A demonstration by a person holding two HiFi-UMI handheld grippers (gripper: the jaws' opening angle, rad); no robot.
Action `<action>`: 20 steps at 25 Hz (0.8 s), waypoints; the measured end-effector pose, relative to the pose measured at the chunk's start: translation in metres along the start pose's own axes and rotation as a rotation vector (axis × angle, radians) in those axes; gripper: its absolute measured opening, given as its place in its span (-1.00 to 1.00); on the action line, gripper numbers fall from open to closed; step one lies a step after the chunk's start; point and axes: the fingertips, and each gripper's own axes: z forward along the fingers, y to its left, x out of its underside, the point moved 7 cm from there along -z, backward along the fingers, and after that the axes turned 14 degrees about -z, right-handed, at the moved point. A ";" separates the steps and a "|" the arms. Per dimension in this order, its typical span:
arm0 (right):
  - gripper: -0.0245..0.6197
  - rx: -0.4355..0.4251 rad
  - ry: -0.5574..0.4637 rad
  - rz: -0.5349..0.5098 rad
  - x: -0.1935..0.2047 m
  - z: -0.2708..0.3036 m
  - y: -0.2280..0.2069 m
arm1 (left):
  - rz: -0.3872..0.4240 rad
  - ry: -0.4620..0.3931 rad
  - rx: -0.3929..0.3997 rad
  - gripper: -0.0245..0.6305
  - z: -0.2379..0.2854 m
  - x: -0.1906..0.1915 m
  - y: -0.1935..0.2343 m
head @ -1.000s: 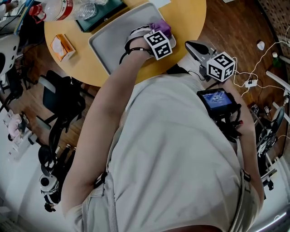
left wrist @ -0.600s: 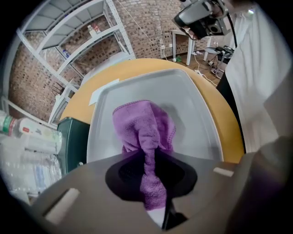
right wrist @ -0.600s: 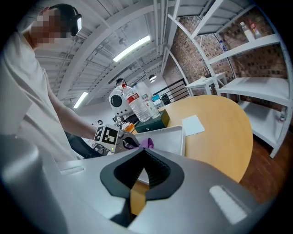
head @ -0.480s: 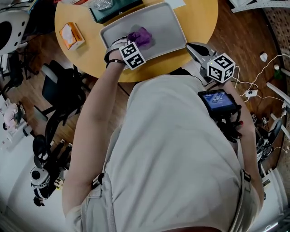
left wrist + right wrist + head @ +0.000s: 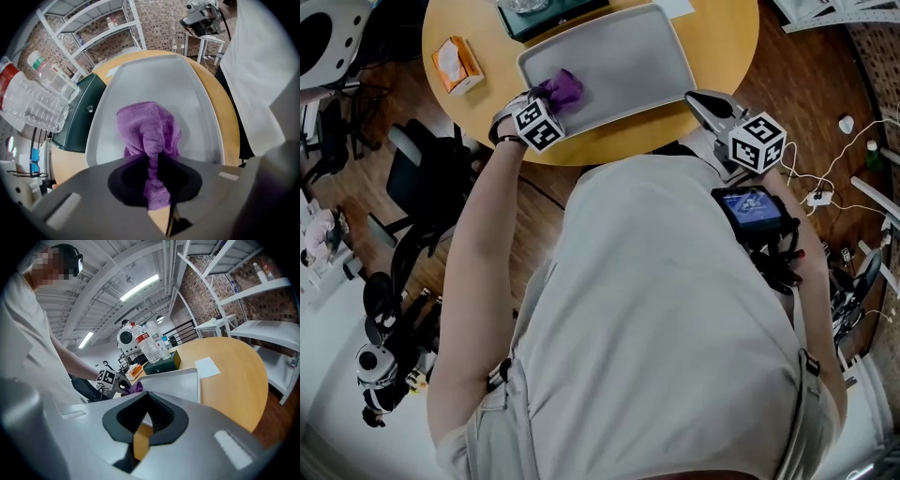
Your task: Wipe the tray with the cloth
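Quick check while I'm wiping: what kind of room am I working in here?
Probably a lab or workshop space rather than a home: bare brick walls, white metal shelving, strip lights under an exposed ceiling, and loose cables on the wood floor beside the round table.

The round table [image 5: 724,58] carries tray [image 5: 630,54], green box [image 5: 555,11], orange packet [image 5: 455,64].

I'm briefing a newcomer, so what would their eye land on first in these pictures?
The purple cloth, pinched in the left tongs, sits bunched at the left end of the grey tray in the head view. Next comes the right tongs, empty, held by the near edge of the round yellow table.
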 end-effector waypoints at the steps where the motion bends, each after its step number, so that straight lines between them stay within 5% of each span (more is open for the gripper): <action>1: -0.92 0.000 0.002 -0.002 0.000 0.000 0.001 | -0.025 -0.003 0.012 -0.76 0.000 0.000 0.002; 4: -0.92 0.005 0.009 -0.006 0.000 -0.003 0.004 | -0.080 -0.010 0.040 -0.76 -0.001 -0.001 0.005; 20: -0.92 -0.029 0.015 -0.023 -0.005 0.010 0.006 | -0.107 -0.008 0.042 -0.76 -0.009 0.010 -0.048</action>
